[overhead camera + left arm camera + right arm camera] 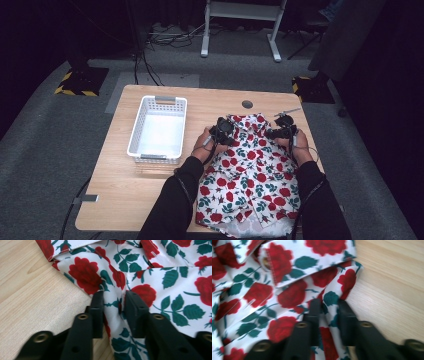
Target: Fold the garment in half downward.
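Both grippers, left gripper point(113, 312) and right gripper point(329, 320), pinch thin folds at the shoulders of the rose-print shirt point(247, 175) lying flat on the table point(125, 190) beside the basket point(157, 127); likely risk: fabric slips out, or lifts unevenly if one hand leads.

Dim room, grey carpet, one lit wooden table

The light wooden table point(130, 190) stands on grey carpet point(45, 165); a white desk frame point(240, 20) and black cables point(165, 37) lie beyond, with yellow-black striped bases point(75, 82) toward the dark surroundings.
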### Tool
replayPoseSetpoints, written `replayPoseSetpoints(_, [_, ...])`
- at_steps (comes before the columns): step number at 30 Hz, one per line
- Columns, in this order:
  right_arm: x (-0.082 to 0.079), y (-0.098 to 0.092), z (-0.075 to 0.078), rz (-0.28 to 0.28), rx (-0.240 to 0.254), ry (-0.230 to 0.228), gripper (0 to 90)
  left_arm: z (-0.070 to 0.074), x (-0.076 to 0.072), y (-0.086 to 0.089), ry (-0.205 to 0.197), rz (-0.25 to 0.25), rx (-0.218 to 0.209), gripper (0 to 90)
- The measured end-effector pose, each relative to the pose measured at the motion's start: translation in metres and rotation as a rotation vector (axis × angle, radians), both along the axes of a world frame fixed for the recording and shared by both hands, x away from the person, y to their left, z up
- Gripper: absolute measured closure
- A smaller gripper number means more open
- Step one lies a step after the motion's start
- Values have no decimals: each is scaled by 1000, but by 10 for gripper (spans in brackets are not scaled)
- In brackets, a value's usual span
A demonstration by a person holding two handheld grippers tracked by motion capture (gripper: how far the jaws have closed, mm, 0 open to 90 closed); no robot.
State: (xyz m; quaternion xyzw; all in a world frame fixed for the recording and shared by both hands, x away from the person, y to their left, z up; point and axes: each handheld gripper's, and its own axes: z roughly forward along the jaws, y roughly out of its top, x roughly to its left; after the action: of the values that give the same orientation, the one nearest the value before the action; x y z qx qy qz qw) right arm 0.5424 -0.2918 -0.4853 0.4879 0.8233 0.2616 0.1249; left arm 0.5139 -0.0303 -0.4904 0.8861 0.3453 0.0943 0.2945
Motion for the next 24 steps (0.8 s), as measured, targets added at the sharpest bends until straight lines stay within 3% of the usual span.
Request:
replayPoseSetpoints(4, [-3,9,0,25,-67,-55,859,1,2,-4,-25,16,32,812])
replayPoseSetpoints(10, [-6,15,10,4,-85,-138,869,7,2,-13,-103,48,93,848])
replayPoseSetpoints(18, [-10,15,36,-22,-75,-251,871,37,4,-13,-208,96,60,852])
replayPoseSetpoints(24, [-10,17,52,-25,-65,-302,871,50,3,-14,-249,103,52,851])
